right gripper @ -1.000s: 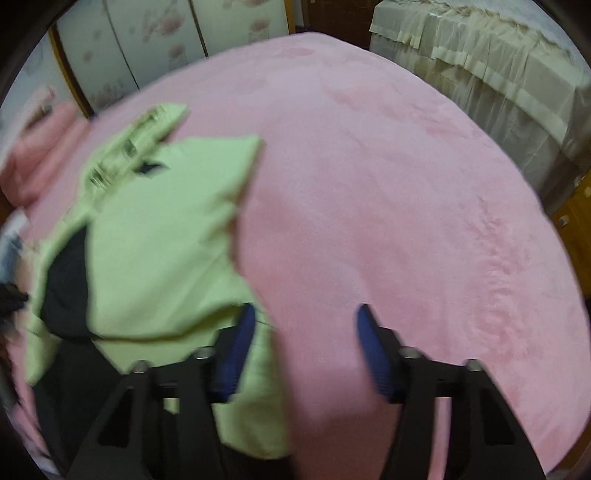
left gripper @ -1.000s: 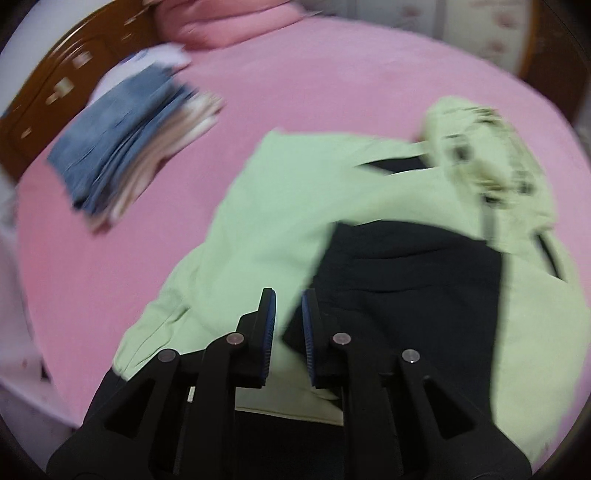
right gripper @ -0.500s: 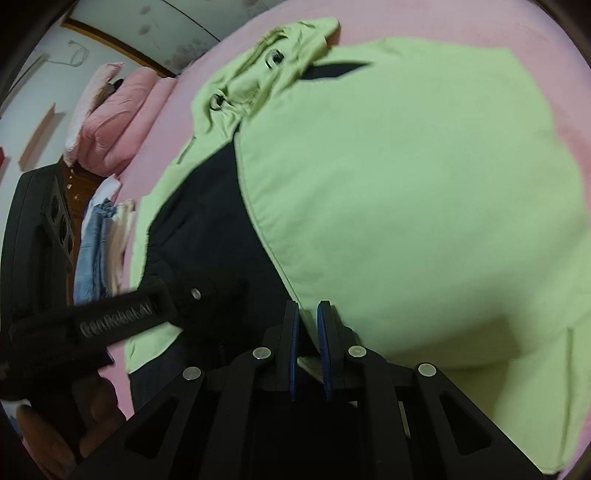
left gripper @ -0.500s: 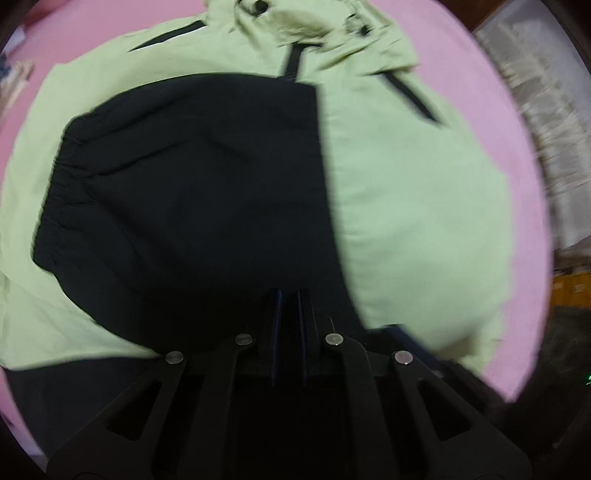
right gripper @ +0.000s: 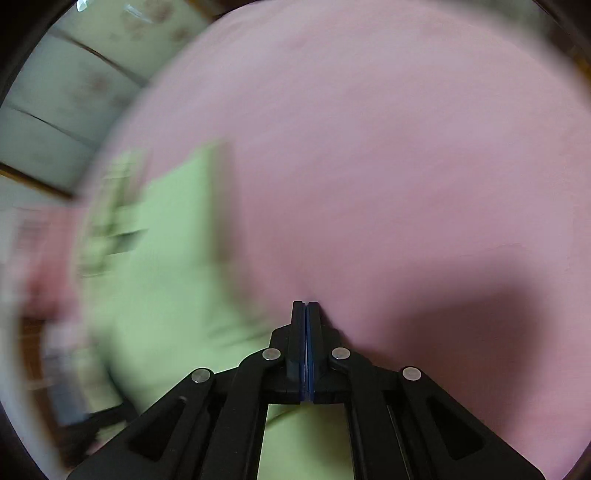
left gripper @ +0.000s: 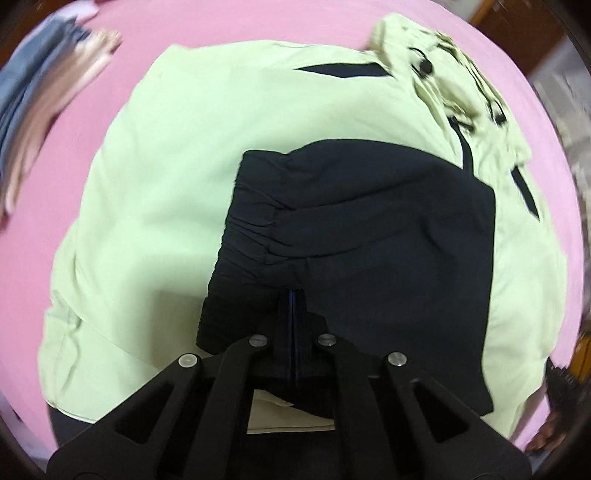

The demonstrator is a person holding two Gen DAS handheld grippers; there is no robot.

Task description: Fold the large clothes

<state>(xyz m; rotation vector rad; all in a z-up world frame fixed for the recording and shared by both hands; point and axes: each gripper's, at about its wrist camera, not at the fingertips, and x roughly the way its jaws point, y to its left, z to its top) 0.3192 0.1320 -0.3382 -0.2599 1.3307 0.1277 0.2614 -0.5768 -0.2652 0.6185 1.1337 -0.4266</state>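
A light green jacket (left gripper: 177,206) with dark navy panels lies spread on the pink bed (left gripper: 229,33). Its navy sleeve with a gathered cuff (left gripper: 369,236) is folded across the body, and the hood (left gripper: 454,81) lies at the far right. My left gripper (left gripper: 293,295) is shut, its tips over the navy sleeve; whether it pinches the cloth is hidden. In the blurred right wrist view my right gripper (right gripper: 306,306) is shut with nothing visible between the fingers, at the jacket's (right gripper: 166,288) right edge over the bed (right gripper: 388,166).
A stack of folded clothes (left gripper: 44,110) lies at the far left of the bed. A wardrobe with patterned doors (right gripper: 74,92) stands behind the bed. A person's hand (left gripper: 550,432) shows at the lower right edge.
The right gripper has swung from over the jacket to the bare bed at its right edge, still shut. The left gripper has shifted left, so more green body shows. Both closed over the past second.
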